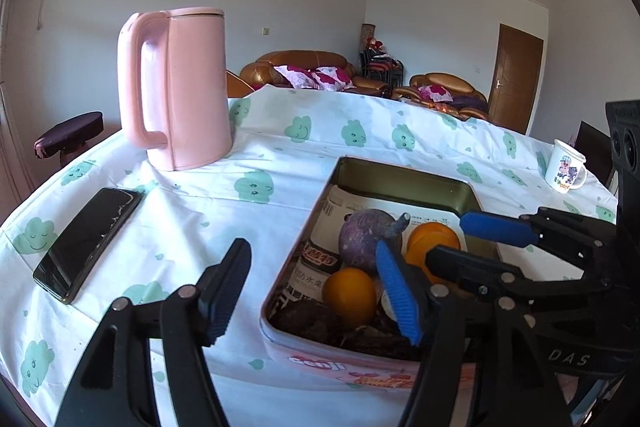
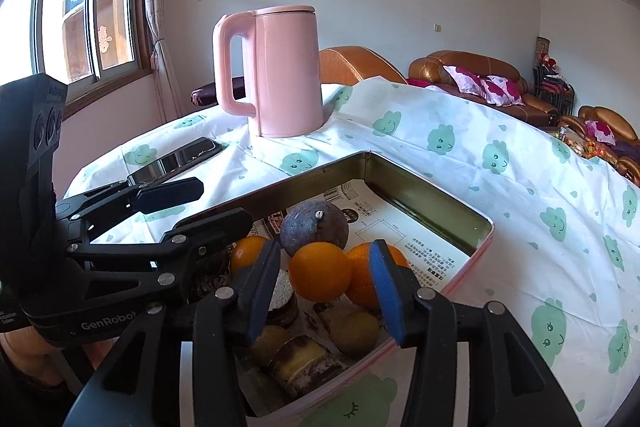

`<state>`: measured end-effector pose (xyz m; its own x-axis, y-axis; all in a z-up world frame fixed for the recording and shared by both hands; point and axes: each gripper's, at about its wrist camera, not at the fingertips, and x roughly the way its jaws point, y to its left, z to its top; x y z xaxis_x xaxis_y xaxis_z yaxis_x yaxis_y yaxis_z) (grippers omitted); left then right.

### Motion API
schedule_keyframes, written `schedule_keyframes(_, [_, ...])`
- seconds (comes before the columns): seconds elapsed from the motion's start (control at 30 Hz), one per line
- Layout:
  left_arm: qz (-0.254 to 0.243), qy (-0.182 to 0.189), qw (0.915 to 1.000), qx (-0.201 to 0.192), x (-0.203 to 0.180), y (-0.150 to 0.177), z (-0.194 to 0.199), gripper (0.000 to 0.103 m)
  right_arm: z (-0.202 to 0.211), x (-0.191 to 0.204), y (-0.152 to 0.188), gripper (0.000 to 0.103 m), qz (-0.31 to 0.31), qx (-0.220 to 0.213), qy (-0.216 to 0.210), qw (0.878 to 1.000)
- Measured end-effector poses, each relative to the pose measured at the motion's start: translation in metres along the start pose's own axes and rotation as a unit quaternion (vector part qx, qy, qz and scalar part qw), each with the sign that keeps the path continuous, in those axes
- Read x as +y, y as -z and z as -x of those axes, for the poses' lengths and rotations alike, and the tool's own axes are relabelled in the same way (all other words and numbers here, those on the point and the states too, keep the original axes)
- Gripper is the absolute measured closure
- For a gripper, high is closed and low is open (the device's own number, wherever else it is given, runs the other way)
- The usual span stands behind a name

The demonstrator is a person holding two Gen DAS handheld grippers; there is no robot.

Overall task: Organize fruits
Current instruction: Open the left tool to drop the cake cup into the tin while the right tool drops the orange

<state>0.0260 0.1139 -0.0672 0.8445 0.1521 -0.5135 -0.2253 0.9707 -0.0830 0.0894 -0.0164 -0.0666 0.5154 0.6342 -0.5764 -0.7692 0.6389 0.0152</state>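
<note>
Both tongs spread, pinching nothing. Right tongs hang over the near end of the tin, an orange between their pads, untouched. Purple fruit just beyond. Left tongs straddle the tin's left wall above the worktop.

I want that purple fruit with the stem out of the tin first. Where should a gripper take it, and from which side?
Grip the purple fruit across its round body, coming from above, fingers clear of the stem. The tin wall and the oranges crowding its near side probably block a level approach.
</note>
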Motion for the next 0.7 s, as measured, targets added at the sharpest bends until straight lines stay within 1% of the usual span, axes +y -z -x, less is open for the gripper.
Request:
schedule_keyframes(0.07, [0.004,0.005,1.0,0.0,0.002,0.0,0.001,0.031,0.002,-0.001,0.0,0.048,-0.003,-0.005,0.002,1.0])
schedule_keyframes(0.2, [0.001,0.002,1.0,-0.006,0.0,-0.001,0.004,0.026,0.007,-0.002,0.002,0.045,-0.006,-0.014,0.011,1.0])
schedule_keyframes(0.27, [0.0,0.007,0.9999,-0.01,-0.002,-0.001,0.008,0.024,0.012,-0.003,0.003,0.044,-0.009,-0.018,0.019,1.0])
schedule_keyframes(0.33, [-0.001,0.01,0.9998,-0.017,-0.004,-0.002,0.014,0.021,0.02,-0.006,0.003,0.042,-0.018,-0.026,0.023,0.999])
schedule_keyframes(0.37, [0.0,0.011,0.9997,-0.022,-0.004,-0.002,0.017,0.019,0.025,-0.007,0.003,0.04,-0.021,-0.03,0.026,0.999])
schedule_keyframes(0.43, [0.001,0.01,0.9995,-0.03,-0.005,-0.004,0.023,0.013,0.034,-0.009,0.002,0.037,-0.026,-0.04,0.032,0.998])
schedule_keyframes(0.5, [-0.002,0.011,0.9992,-0.037,-0.007,-0.006,0.027,0.01,0.041,-0.009,0.002,0.037,-0.027,-0.046,0.037,0.998])
schedule_keyframes(0.63, [-0.01,0.02,0.9985,-0.049,-0.015,-0.01,0.037,0.009,0.058,-0.009,0.003,0.036,-0.023,-0.064,0.065,0.996])
schedule_keyframes(0.7, [-0.015,0.021,0.998,-0.057,-0.02,-0.011,0.042,0.005,0.067,-0.01,0.005,0.034,-0.02,-0.076,0.08,0.994])
